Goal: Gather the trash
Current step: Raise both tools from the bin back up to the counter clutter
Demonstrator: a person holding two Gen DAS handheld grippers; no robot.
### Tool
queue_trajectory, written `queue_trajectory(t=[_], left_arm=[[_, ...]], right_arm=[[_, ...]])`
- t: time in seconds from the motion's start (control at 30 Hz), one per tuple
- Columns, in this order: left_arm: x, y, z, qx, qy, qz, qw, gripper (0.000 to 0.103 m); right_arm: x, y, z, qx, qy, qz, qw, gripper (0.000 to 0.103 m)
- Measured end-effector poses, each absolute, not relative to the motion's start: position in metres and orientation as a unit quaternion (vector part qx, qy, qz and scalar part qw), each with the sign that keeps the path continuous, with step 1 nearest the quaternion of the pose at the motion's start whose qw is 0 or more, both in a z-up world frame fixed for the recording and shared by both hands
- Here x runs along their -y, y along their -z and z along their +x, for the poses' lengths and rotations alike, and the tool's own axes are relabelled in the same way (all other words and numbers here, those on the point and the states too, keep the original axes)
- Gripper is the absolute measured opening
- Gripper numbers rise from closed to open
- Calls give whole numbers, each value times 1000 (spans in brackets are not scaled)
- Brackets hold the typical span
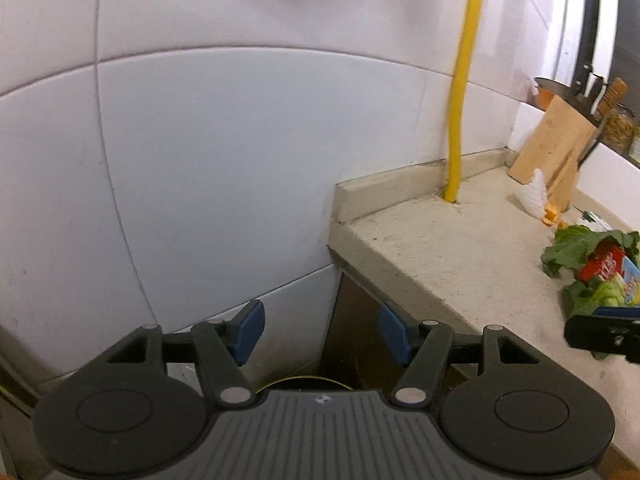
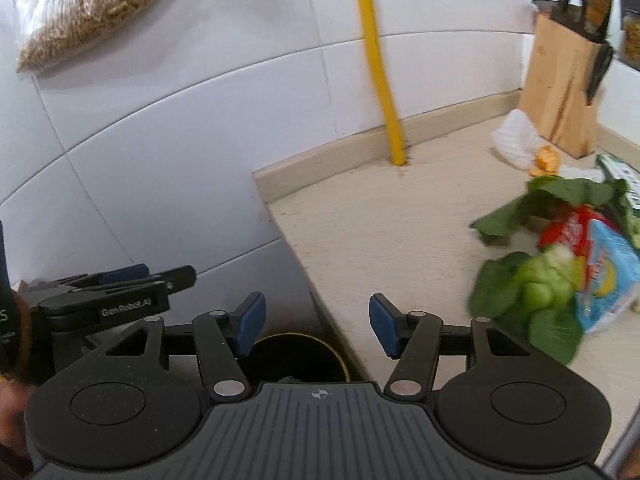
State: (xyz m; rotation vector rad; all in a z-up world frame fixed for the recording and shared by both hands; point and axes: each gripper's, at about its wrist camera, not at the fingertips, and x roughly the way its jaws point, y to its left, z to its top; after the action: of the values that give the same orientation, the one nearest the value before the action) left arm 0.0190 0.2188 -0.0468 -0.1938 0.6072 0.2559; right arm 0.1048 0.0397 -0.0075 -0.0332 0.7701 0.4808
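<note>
The white tiled wall (image 1: 240, 140) is filling most of both views, with a yellow pipe (image 2: 380, 68) running down it into the beige countertop (image 2: 380, 232). A wooden knife block (image 2: 560, 84) is standing at the far right. A black bin (image 2: 296, 356) is sitting low at the counter's left end, just beyond the right gripper (image 2: 316, 326). The trash is lying on the counter's right side: leafy greens (image 2: 532, 296), a red wrapper (image 2: 568, 232) and a blue carton (image 2: 608, 280) heaped together, with crumpled white paper (image 2: 516, 140) and orange peel (image 2: 546, 160) farther back near the knife block. The leaves are probably light, limp and easily torn, best gathered at the thick stems; the carton seems light and crushable, best pinched across its flat sides. The left gripper (image 1: 320, 332) is hanging beside the counter's left end with its jaws apart and nothing between them; the right gripper's jaws are likewise standing apart and empty
</note>
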Motion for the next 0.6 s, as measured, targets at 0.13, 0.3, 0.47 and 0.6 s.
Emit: queue_trajectory(t=[0.13, 0.3, 0.47, 0.6], left_arm=[[-208, 45, 18, -295, -109, -78, 946, 58], [-194, 47, 16, -301, -89, -52, 948, 58], [-182, 49, 15, -311, -67, -35, 947, 59], [-167, 50, 12, -318, -43, -26, 947, 59]], right_arm=[[-15, 2, 97, -365, -214, -12, 906, 65], [18, -5, 91, -355, -183, -10, 917, 67], [54, -8, 87, -354, -154, 0, 922, 67], [81, -8, 85, -357, -136, 11, 924, 68]])
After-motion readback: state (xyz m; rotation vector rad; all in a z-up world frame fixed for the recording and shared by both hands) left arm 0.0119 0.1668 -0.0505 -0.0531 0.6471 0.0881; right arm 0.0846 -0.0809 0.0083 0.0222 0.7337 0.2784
